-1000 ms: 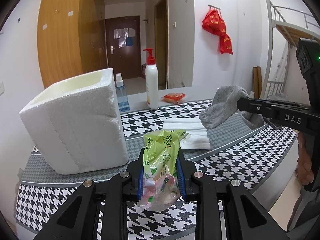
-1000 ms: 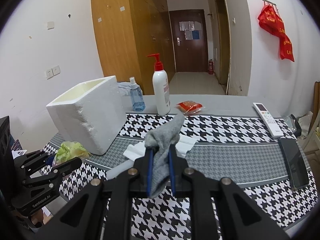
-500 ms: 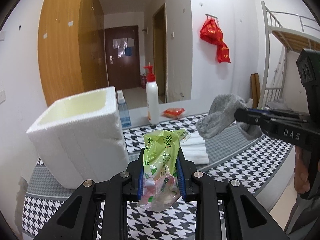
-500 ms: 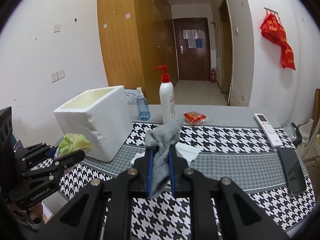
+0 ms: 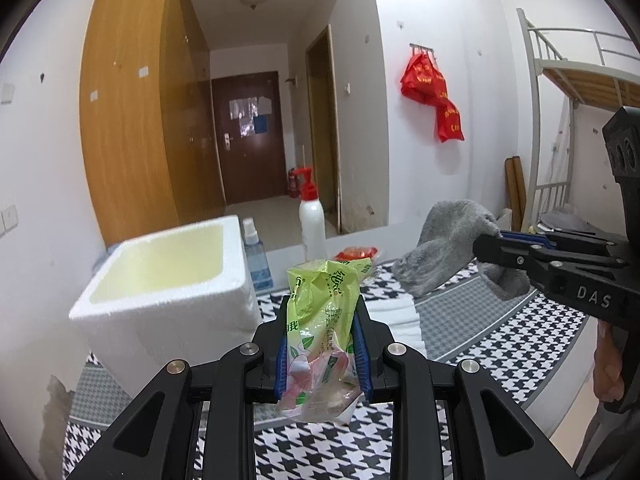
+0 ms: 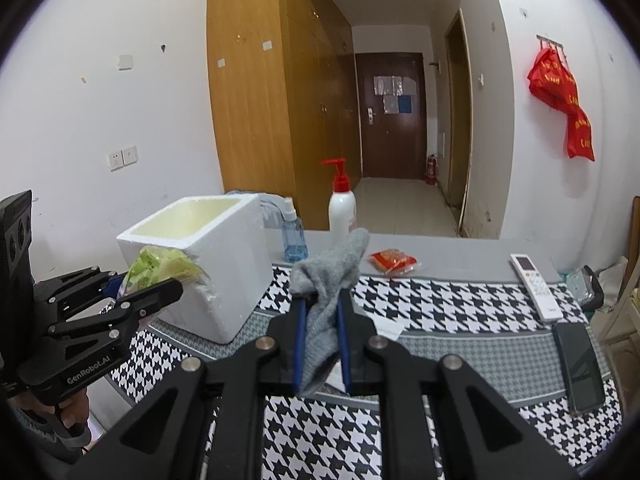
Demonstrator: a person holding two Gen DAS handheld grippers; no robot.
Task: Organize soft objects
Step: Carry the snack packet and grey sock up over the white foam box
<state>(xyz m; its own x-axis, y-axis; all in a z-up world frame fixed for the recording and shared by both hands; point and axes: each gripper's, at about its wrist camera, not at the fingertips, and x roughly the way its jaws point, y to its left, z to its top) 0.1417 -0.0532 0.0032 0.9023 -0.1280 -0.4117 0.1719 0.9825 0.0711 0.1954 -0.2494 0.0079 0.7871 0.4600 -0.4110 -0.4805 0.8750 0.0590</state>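
Two grippers are up above the table, each clamped on something soft. The left gripper (image 5: 322, 344) pinches a green tissue packet (image 5: 324, 320) between its blue pads; the packet stands upright, its clear lower end drooping below the jaws, and its printed text is too crumpled to read. The right gripper (image 6: 322, 344) is closed on a grey sock (image 6: 328, 276), which flops over above the pads and hangs down between them — how far it hangs is cut off by the black frame.

In the left wrist view the right gripper (image 5: 500, 246) reaches in from the right with the sock (image 5: 452, 252) bunched at its tip, and part of a hand (image 5: 608, 368) shows on its handle at the picture's edge. In the right wrist view the left gripper (image 6: 160, 284) comes in from the left, the packet (image 6: 160, 264) half hidden by its finger and lying against the near face of the foam box.

That white foam box (image 5: 172, 292) sits open-topped at the left of the table, well clear of the pads; its inside bottom is out of sight. Behind it stand a blue spray bottle (image 6: 292, 236) and a white pump bottle (image 6: 342, 208). A folded white cloth (image 5: 394, 312) lies on the houndstooth table cover (image 6: 460, 304), largely hidden behind the packet. Farther back lies a red snack packet (image 6: 394, 260); to the right, a remote control (image 6: 534, 280) and a dark phone (image 6: 580, 364).
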